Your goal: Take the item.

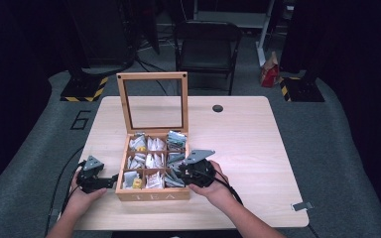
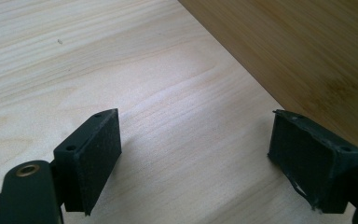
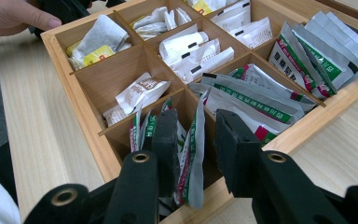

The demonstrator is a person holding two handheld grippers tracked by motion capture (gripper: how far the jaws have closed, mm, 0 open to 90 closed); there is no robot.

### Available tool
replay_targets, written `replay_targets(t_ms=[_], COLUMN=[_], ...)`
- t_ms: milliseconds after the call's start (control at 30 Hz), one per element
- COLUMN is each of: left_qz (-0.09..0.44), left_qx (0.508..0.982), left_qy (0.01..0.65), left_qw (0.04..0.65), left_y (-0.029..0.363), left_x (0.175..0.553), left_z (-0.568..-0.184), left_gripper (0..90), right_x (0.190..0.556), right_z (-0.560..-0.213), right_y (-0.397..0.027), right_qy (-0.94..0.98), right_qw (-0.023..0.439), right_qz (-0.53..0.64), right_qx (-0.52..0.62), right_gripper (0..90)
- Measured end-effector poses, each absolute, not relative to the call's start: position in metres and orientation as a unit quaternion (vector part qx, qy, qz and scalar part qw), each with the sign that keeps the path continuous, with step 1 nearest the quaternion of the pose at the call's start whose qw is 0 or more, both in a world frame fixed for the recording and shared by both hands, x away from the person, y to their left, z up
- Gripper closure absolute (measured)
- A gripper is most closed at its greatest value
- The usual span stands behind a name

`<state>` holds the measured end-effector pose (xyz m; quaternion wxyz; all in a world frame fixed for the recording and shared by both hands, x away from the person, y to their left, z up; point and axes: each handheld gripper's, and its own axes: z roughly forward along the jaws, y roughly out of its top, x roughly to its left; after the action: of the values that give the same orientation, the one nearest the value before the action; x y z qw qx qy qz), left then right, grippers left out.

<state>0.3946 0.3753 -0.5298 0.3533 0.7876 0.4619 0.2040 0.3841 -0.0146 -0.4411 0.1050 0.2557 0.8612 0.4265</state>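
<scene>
Right gripper view: right gripper (image 3: pixel 193 135) dips into the tea box's (image 3: pixel 74 70) near corner compartment, jaws narrowly parted around a green-edged sachet (image 3: pixel 193 154), not clamped. Left gripper (image 2: pixel 196 149) gapes wide, empty, on the table (image 2: pixel 74 46) beside the box.

Bare table (image 1: pixel 258 144) lies open right of the wooden tea box (image 1: pixel 151 194), whose upright lid (image 1: pixel 152 101) blocks the far side.

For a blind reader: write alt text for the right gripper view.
The right gripper, open, straddles an upright tea packet in the nearest compartment of a wooden tea box. Other compartments hold more sachets; a hand rests at the far corner.
</scene>
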Motion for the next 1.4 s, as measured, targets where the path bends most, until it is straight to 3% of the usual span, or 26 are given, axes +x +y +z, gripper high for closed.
replay_targets(t_ms=[367,1400], left_qz=[0.203,0.204], left_qx=[0.787,0.787], left_qy=[0.463,0.463], left_qw=[0.354,0.354], left_y=[0.375,0.375], left_x=[0.395,0.394], left_z=[-0.53,-0.53], left_gripper=[16.3,16.3], right_x=[0.386,0.387], right_z=[-0.447,-0.465], right_y=[-0.011,-0.002], right_qy=[0.86,0.869], right_qw=[0.097,0.087], right_qz=[0.426,0.406], right_qx=[0.263,0.267], right_gripper=[75.3,79.7])
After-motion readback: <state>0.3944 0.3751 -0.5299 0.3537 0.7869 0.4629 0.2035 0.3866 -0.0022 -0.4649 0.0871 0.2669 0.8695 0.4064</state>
